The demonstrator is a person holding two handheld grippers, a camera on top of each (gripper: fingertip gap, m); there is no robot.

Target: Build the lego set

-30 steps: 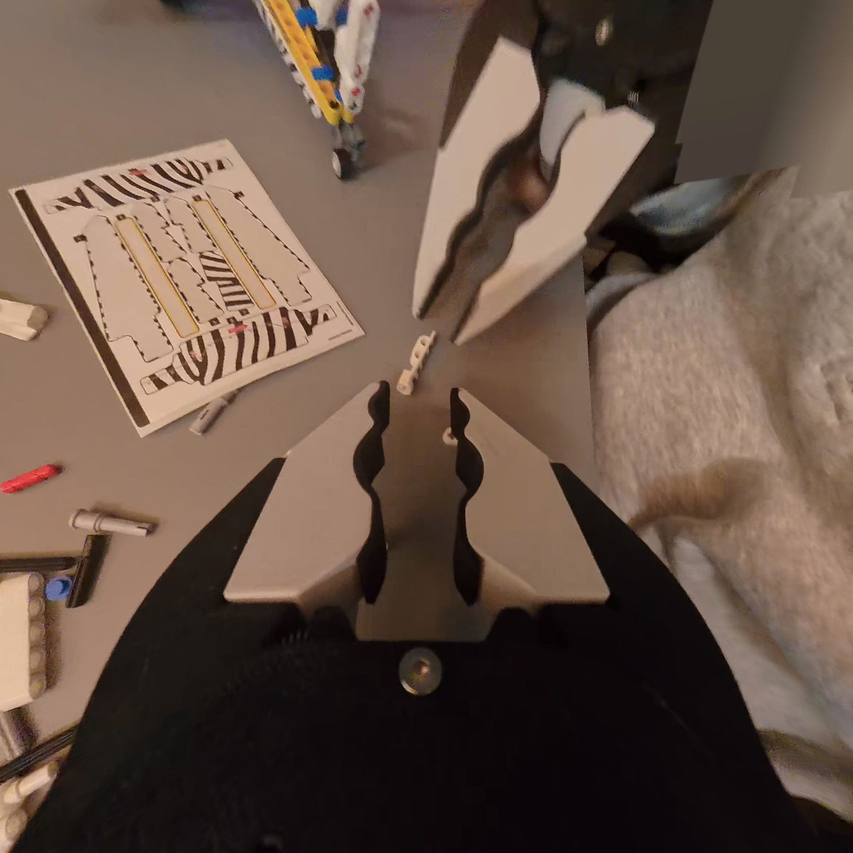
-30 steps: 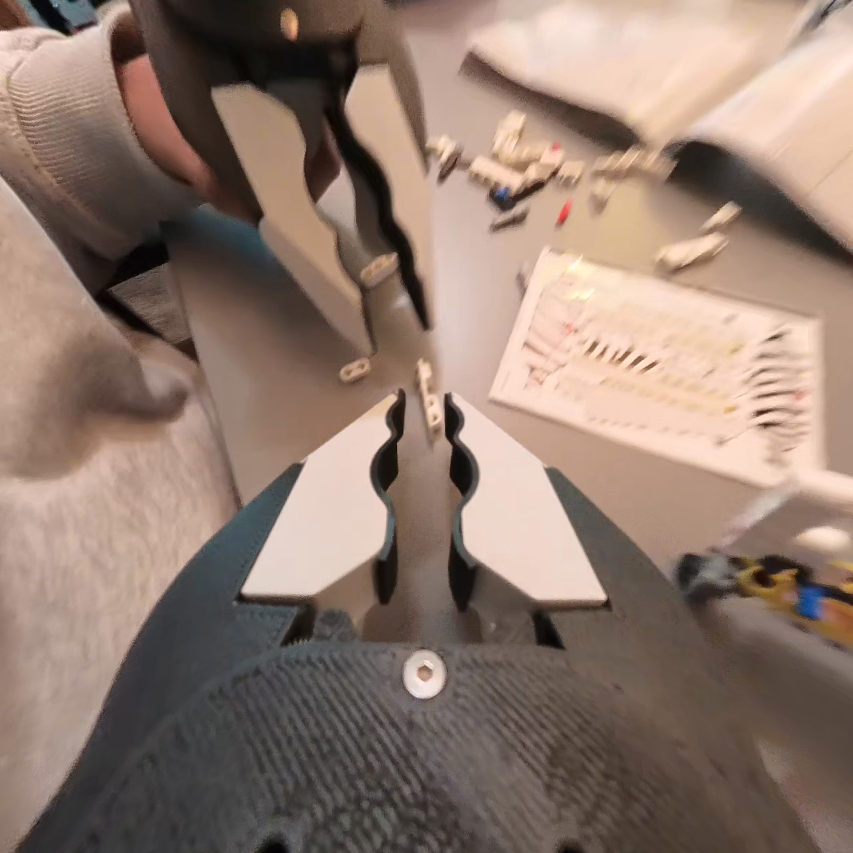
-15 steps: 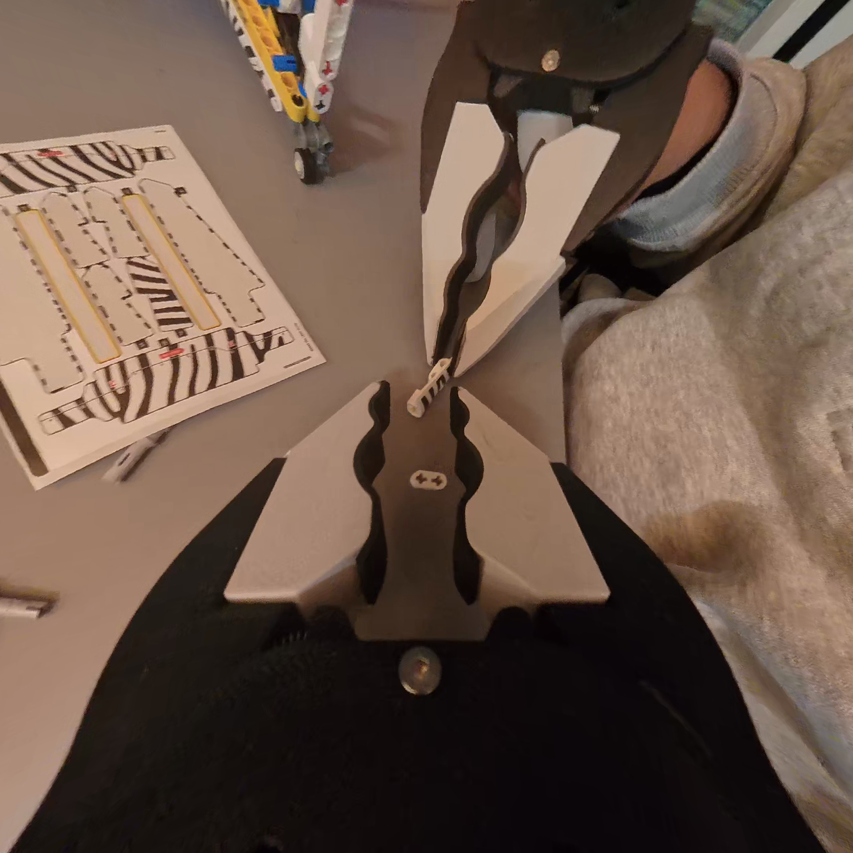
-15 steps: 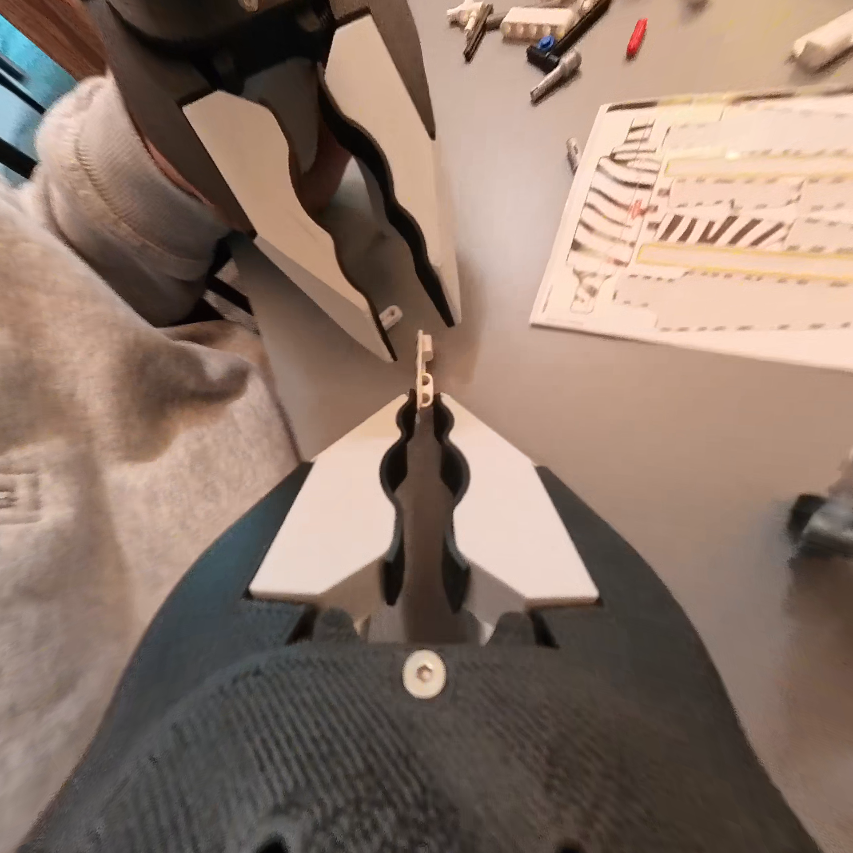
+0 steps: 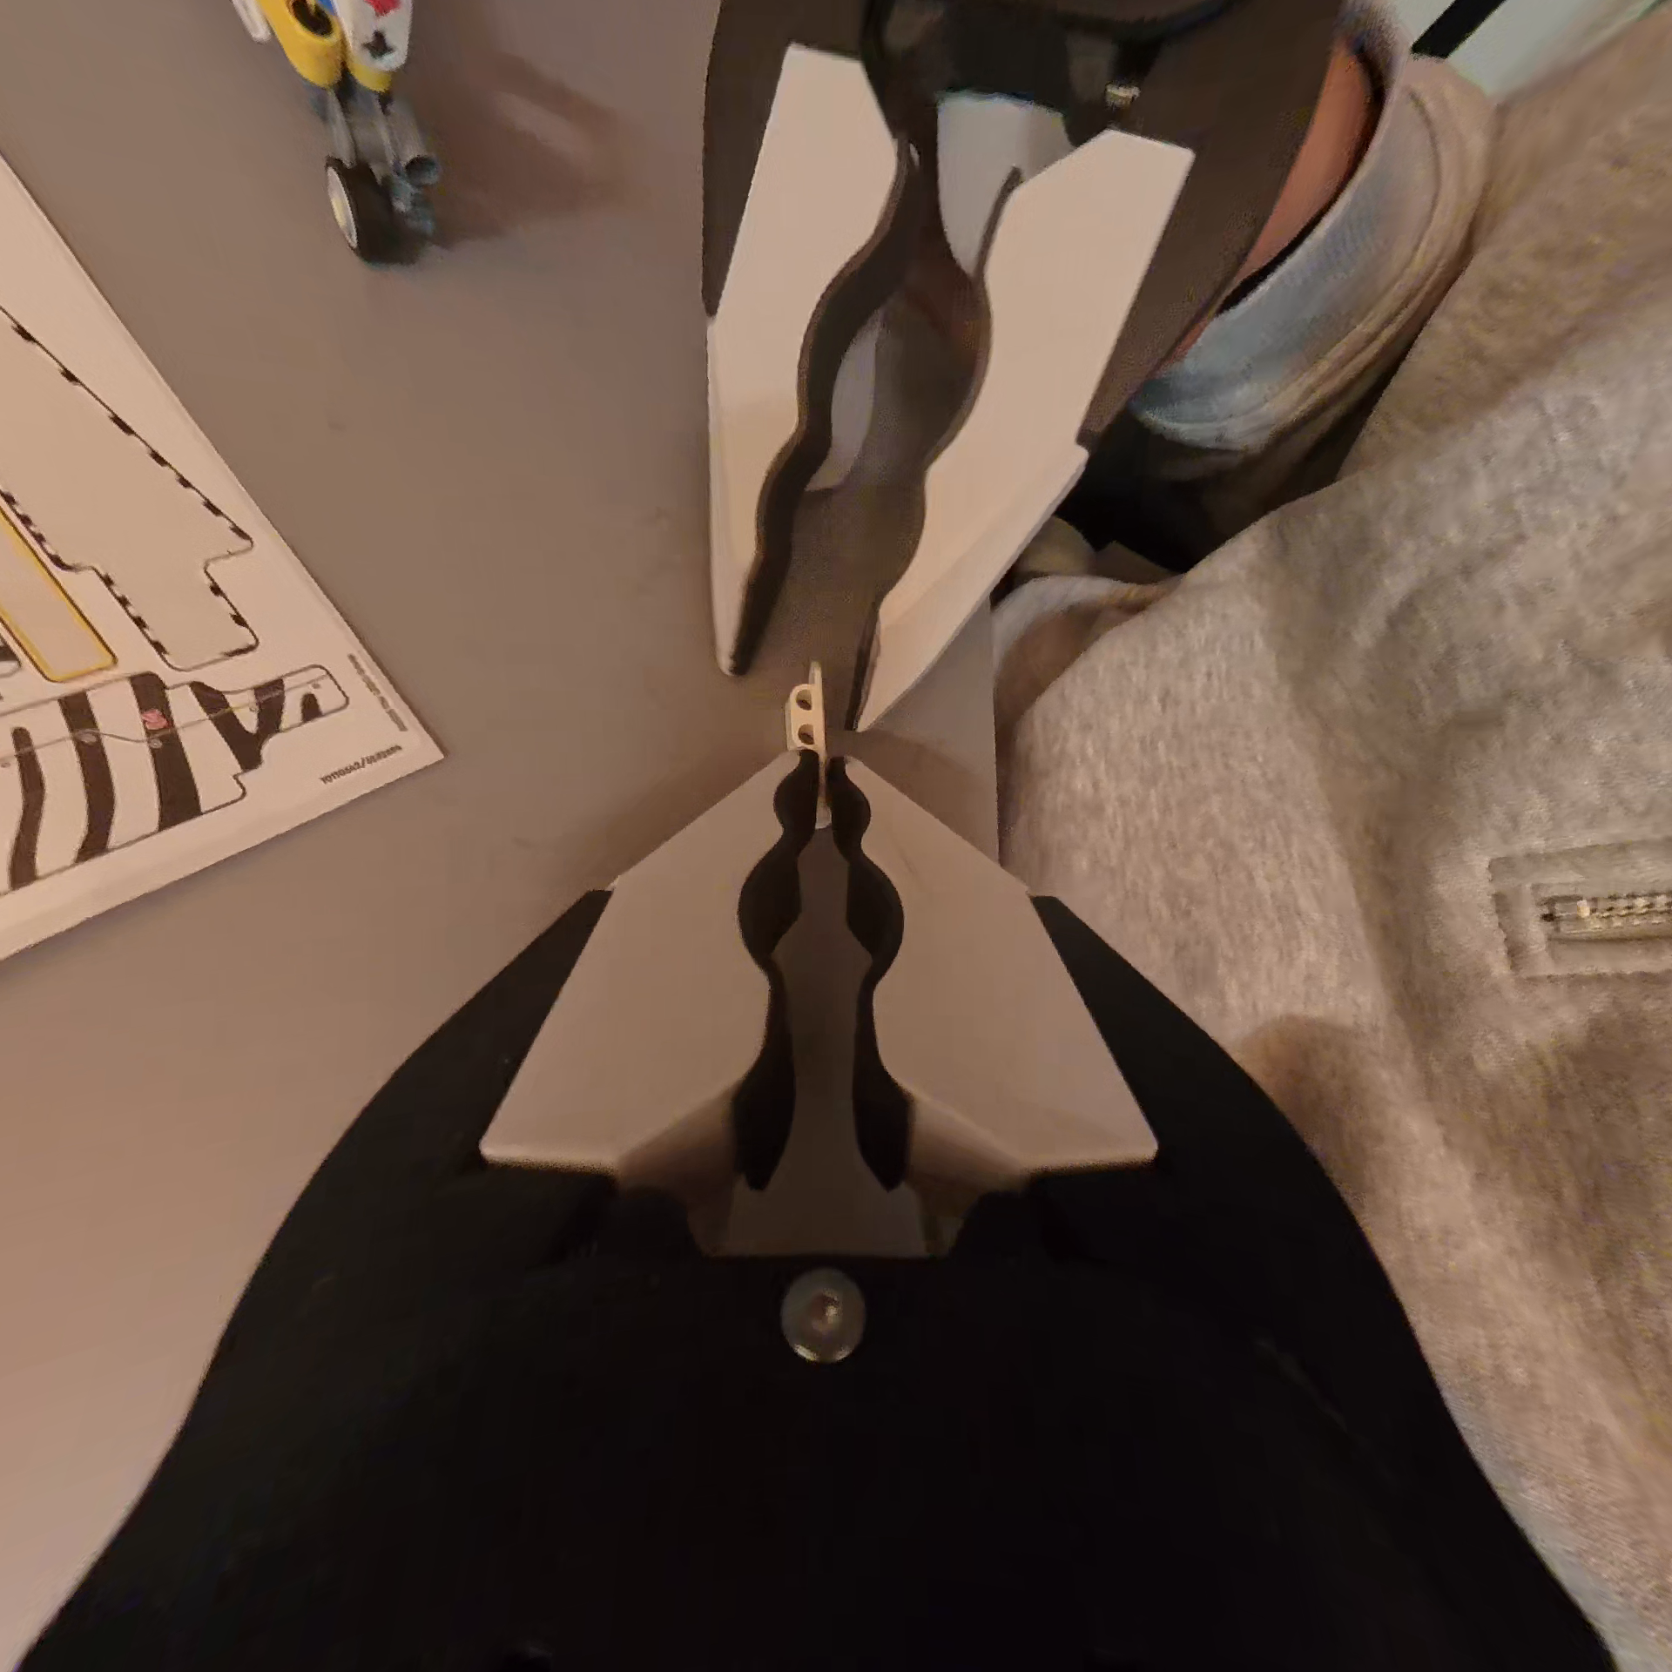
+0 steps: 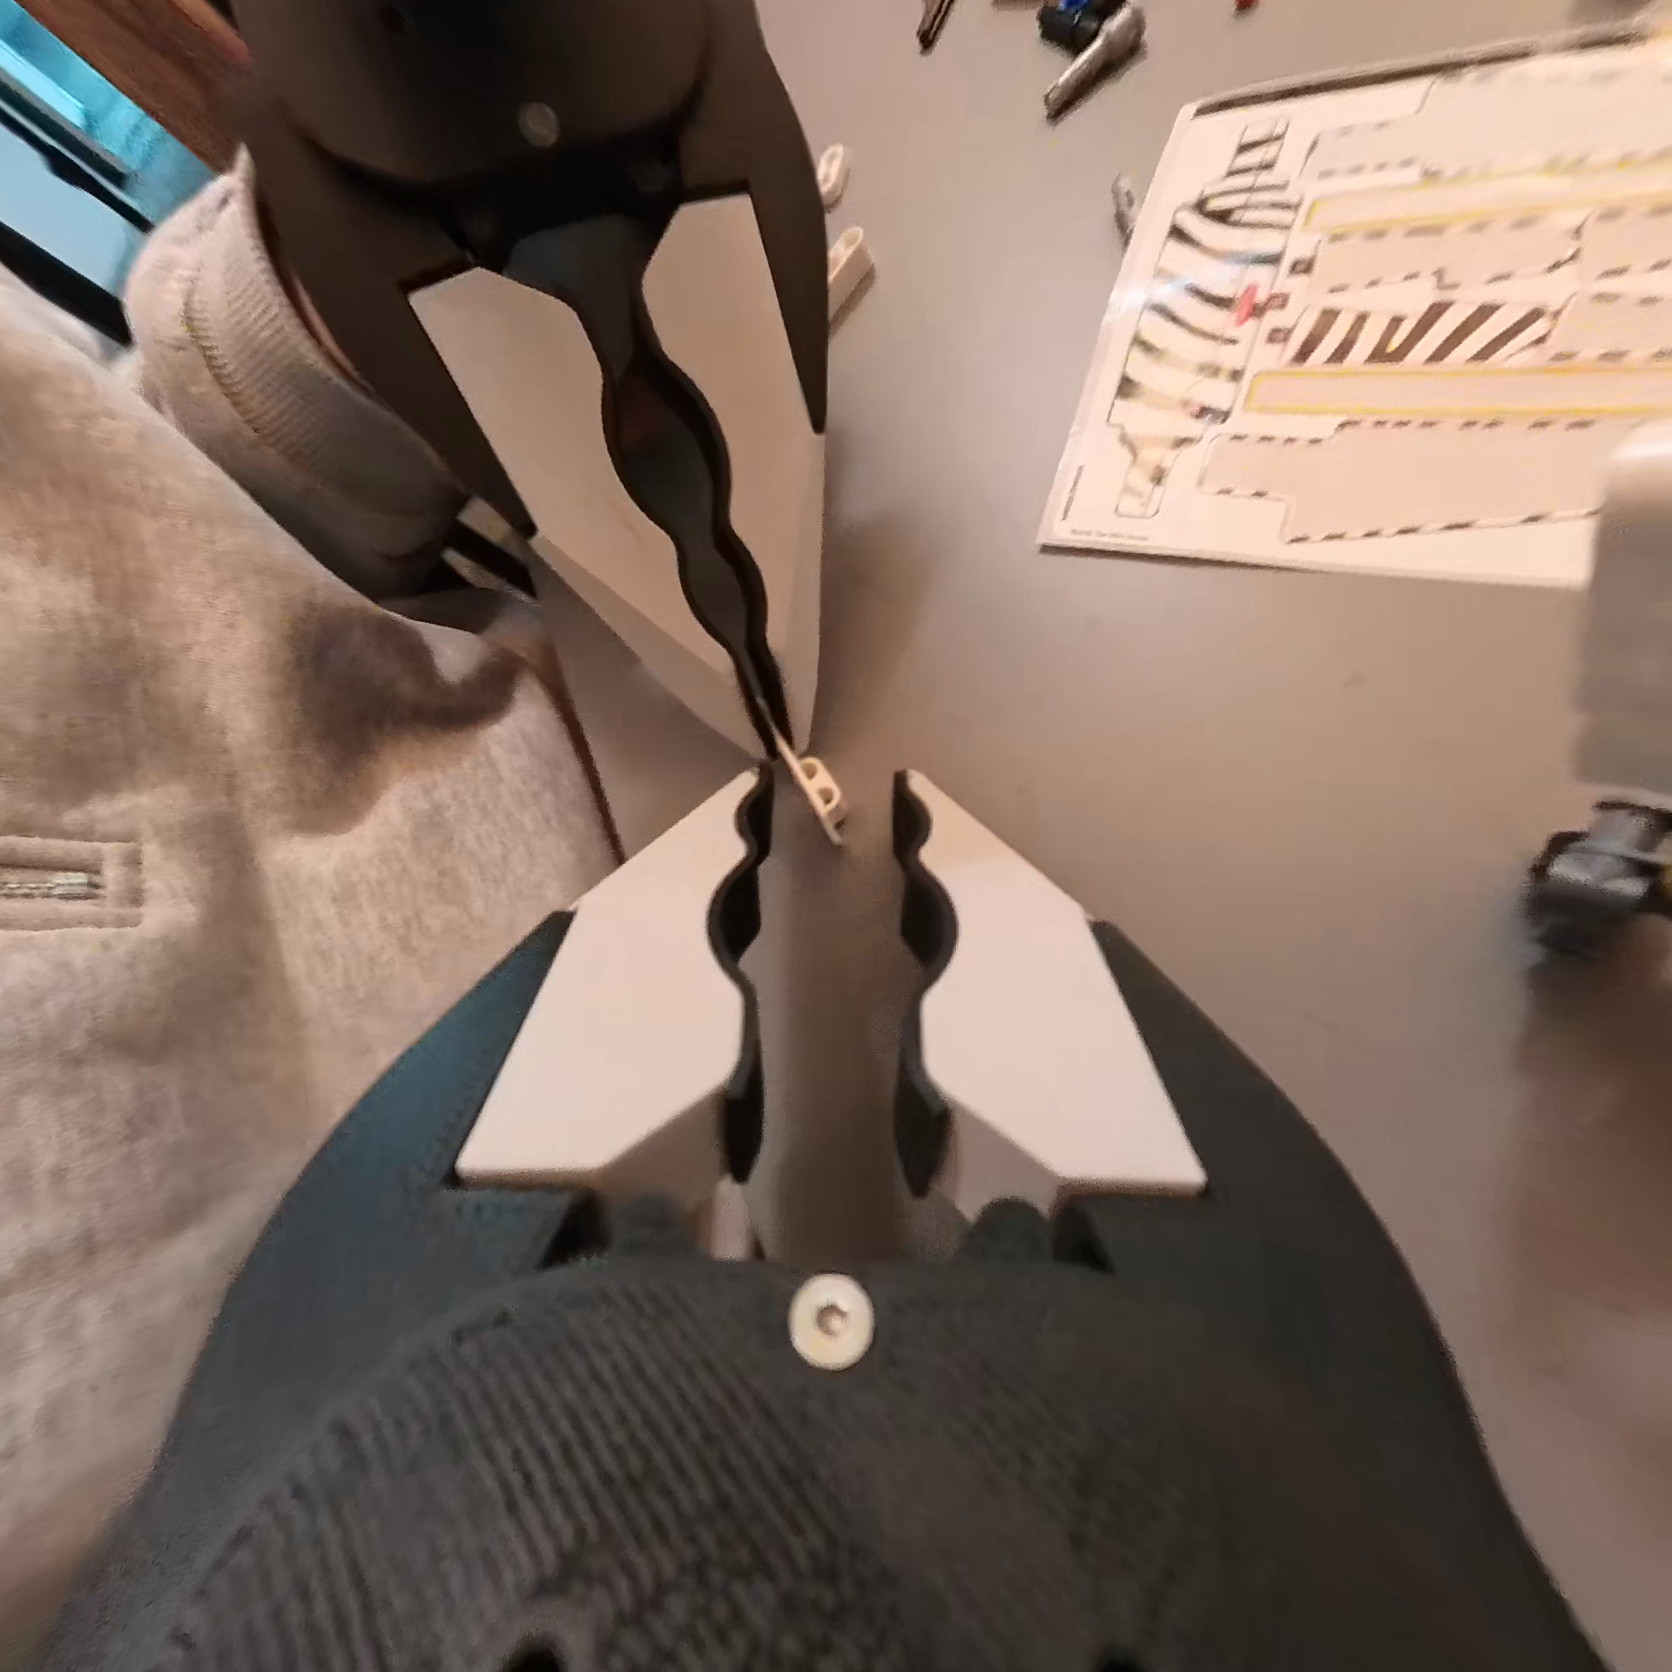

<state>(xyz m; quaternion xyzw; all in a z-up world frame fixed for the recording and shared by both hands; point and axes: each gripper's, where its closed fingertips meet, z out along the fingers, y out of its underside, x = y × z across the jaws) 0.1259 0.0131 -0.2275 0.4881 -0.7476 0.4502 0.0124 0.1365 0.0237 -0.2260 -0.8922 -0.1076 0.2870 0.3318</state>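
Lying at the left of the left wrist view, a sticker sheet (image 5: 154, 651) with zebra stripes and dashed outlines rests flat on the grey desk (image 5: 507, 470). Beyond it, near the top edge, stands part of a lego model (image 5: 362, 109) in yellow, white and grey, with a small black wheel touching the desk.

At the centre, the left gripper (image 5: 821, 769) has its jaws drawn narrow, pinching the near end of a small white lego piece (image 5: 807, 715) with holes along it. The piece sticks out past the fingertips, and its far end lies between the tips of the right gripper (image 5: 801, 665), which points back toward the camera with its jaws parted and not gripping. To the right a person's beige fleece sleeve (image 5: 1357, 724) fills the view.

From the right wrist view, the sleeve (image 6: 226, 814) lies at the left. The left gripper (image 6: 778, 742) comes down from the top, clamped on the white piece (image 6: 821, 794), which angles into the gap of the right gripper (image 6: 832, 778); those jaws stand wide, clear of the piece on both sides. Loose small parts (image 6: 1086, 54) lie at the top, the sticker sheet (image 6: 1357, 362) lies farther right, and the blurred model (image 6: 1610, 724) sits at the right edge.
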